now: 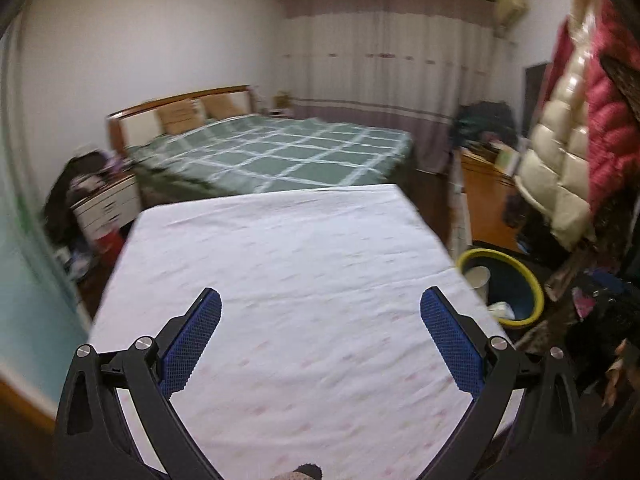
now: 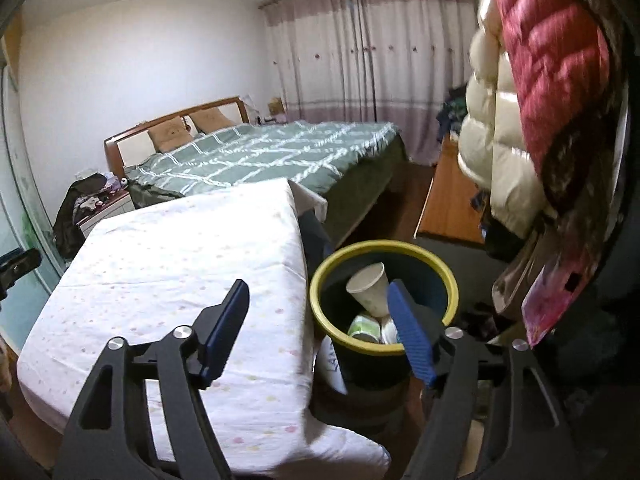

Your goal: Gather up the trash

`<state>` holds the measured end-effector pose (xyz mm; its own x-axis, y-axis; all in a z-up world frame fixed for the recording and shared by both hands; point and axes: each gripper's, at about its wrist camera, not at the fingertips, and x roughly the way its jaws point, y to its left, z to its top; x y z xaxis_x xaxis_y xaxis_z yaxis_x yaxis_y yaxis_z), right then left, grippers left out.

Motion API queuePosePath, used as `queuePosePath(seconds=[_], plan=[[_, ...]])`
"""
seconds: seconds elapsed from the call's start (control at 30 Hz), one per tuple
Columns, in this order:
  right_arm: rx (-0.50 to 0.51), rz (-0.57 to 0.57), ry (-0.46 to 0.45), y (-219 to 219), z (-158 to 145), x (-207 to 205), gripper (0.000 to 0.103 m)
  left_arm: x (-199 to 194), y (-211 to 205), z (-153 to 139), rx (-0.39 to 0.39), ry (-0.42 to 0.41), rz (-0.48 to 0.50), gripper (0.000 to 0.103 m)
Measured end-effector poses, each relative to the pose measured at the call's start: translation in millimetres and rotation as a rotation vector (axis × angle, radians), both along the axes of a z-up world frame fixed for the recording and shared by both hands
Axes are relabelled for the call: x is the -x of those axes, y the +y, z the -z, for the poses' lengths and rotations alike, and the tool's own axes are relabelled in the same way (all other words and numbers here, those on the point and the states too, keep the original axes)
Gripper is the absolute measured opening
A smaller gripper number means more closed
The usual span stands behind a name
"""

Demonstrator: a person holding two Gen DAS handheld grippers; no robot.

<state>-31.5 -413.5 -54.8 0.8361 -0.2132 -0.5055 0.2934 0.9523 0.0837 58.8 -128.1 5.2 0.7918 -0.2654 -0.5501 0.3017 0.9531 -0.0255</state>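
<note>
- Left gripper (image 1: 320, 308): jaws spread wide, nothing between the blue pads (image 1: 191, 344). It hangs over the near end of the table (image 1: 280, 248), which carries a white cloth with faint pink specks.
- Right gripper (image 2: 318, 300): jaws also wide apart and holding nothing. Left finger sits over the table's right edge; right finger (image 2: 412, 336) sits over the near rim of the trash bin (image 2: 448, 280).
- Trash bin: dark tub with a yellow rim, on the floor just beside the table's right edge, toward its near end.
- Inside the bin, right wrist view: a white paper cup (image 2: 370, 288) tilted against the far wall, mouth up and to the left. Below it lies a crumpled wrapper with green print (image 2: 364, 326) and more white scraps, partly hidden by the right finger.
- Left wrist view shows the same bin (image 1: 532, 284) past the table's right edge, cup (image 1: 478, 278) visible within.
- Beyond the far end of the table: a bed with a green checked cover (image 1: 280, 152).
- Right side: padded jackets (image 2: 532, 92), cream and red, hanging.
</note>
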Motion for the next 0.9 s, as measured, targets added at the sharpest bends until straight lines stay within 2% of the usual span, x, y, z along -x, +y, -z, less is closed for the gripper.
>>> queuePosePath(seconds=[0.23,0.43,0.67,0.9], plan=[[0.072,-0.037,-0.024,34.5,-12.2,19.7,0.079,44.2,56.0,-7.6,0.06,-0.056,-0.076,0.098],[0.074,-0.052,-0.054,42.4,-17.5,36.8,0.085,72.3,62.3,-10.9,0.058,-0.09,-0.093,0.098],[0.034,-0.021,-0.058,33.6,-17.8,36.3,0.085,73.5,76.2,-6.9,0.064,-0.067,-0.129,0.098],[0.031,-0.027,-0.047,35.3,-17.5,34.0,0.085,68.8,74.5,-1.9,0.066,-0.042,-0.121,0.098]])
